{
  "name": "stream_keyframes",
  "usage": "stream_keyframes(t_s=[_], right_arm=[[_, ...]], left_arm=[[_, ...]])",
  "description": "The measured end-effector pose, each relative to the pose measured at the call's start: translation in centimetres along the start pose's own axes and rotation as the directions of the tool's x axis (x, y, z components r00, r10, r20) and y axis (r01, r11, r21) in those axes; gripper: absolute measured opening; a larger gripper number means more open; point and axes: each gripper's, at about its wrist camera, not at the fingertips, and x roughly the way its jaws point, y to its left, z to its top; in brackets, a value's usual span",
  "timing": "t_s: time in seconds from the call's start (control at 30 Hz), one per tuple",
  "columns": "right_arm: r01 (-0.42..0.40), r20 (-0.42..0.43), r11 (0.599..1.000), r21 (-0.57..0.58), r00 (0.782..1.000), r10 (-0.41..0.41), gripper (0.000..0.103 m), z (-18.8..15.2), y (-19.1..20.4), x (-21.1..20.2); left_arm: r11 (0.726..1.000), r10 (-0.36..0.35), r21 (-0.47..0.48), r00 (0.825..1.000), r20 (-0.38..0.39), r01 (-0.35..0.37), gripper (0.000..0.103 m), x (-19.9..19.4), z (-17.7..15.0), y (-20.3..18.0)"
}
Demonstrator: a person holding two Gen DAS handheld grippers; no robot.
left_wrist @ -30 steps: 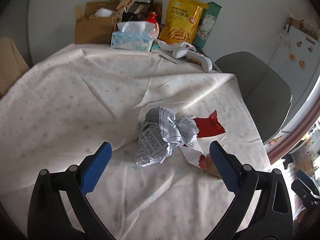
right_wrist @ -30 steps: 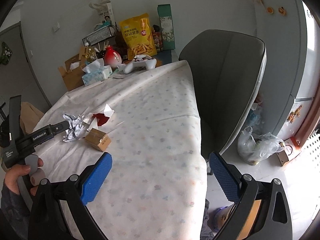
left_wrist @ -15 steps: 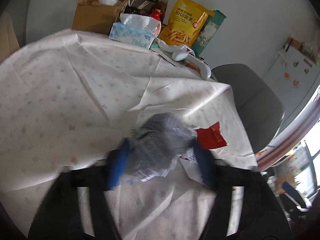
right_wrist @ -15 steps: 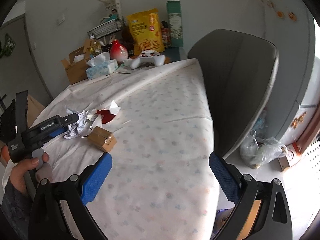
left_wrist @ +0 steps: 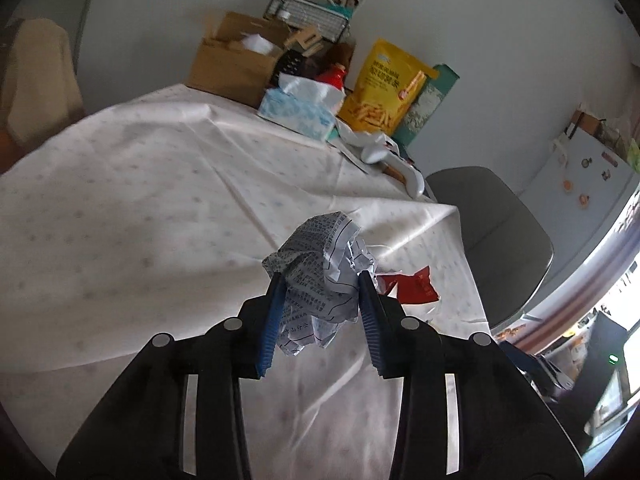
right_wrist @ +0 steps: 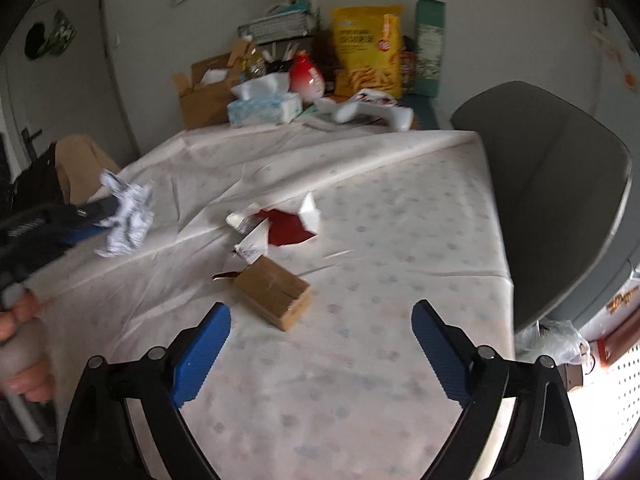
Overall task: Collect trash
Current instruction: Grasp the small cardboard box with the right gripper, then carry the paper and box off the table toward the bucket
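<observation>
Trash first: the crumpled printed paper [left_wrist: 326, 276] sits between the blue pads of my left tongs [left_wrist: 320, 280], which have just been closing and now pinch it on both sides, holding it clear of the tablecloth [left_wrist: 140, 208]. From my right tongs' [right_wrist: 320, 320] camera I see that same wad [right_wrist: 128, 216] off to their left, raised above the cloth. My right tongs are released, jaws wide with nothing between them, though they have just narrowed a little. Just ahead of their left pad lies a small brown cardboard box [right_wrist: 274, 292], its flap open; I cannot tell what is inside. Beyond it lie a red wrapper [right_wrist: 286, 230] and torn white scraps [right_wrist: 310, 214]. Far ahead an open carton [right_wrist: 204, 96] holds something white, and tissues poke from a tissue box [right_wrist: 266, 106].
</observation>
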Motion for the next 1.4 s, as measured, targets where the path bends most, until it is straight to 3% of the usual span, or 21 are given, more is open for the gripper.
stream_keyframes(t_s=[0.37,0.47,0.57,0.6,0.97,1.4], right_arm=[[0.046,-0.047,0.994,-0.096,0.998,-0.051,0.078,1.2,2.1,4.3],[0.030,-0.048,0.994,-0.102,0.998,-0.035,0.068,1.7,2.3,4.9],[-0.036,-0.091,0.994,-0.100,0.995,0.026,0.036,1.7,2.5,5.2],[-0.049,-0.098,0.995,-0.089,0.994,0.040,0.033,1.5,2.4,5.0],[-0.056,-0.055,0.998,0.001,0.997,0.056,0.032,-1.3,0.6,-0.3],[-0.023,0.041,0.983,0.183,0.999,0.016,0.032,-4.0,-5.5,-7.0]], left_arm=[[0.995,0.054,-0.089,0.998,0.015,-0.052,0.037,-4.2,-3.2,4.2],[0.993,0.067,-0.095,0.998,0.010,-0.066,0.037,-4.4,-3.7,4.9],[0.993,0.061,-0.099,0.998,0.010,-0.060,0.037,-4.5,-3.8,5.0],[0.994,0.060,-0.095,0.998,0.012,-0.059,0.037,-4.5,-3.8,4.9],[0.998,0.020,-0.066,1.000,0.010,-0.019,0.037,-4.7,-4.2,2.8],[0.997,-0.066,0.041,0.998,-0.006,0.067,0.037,-4.6,-4.9,-3.9]])
